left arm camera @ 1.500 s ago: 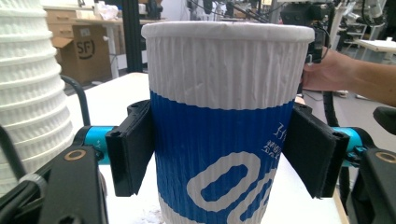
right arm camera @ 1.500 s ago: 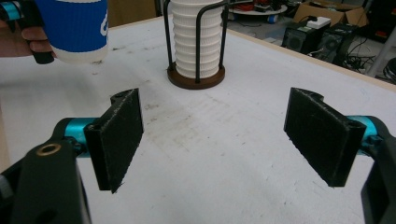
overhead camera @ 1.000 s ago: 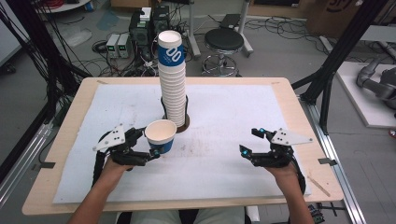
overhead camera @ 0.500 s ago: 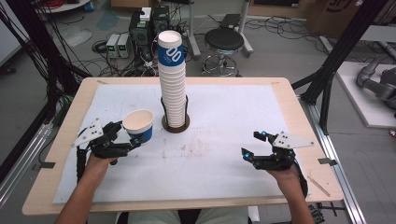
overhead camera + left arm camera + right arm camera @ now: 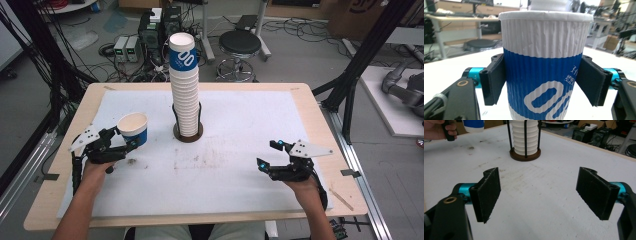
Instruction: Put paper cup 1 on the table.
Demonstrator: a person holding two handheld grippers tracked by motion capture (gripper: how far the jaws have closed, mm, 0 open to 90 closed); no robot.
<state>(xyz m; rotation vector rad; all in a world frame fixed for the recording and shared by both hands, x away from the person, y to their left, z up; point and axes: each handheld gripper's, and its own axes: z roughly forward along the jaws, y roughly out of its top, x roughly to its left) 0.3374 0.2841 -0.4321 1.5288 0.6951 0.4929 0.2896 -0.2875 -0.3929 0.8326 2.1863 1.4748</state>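
A blue-and-white ribbed paper cup is clamped upright in the left gripper; the right gripper, jaws wide, is seen empty, facing the stacked white cups.

Lab: floor cables, electronics boxes

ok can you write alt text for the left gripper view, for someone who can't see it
A blue and white ribbed paper cup stands upright, clamped between the two black jaws of the left tool, one pad pressed on each side of its blue band. Behind it lie the white table and a blurred workshop.
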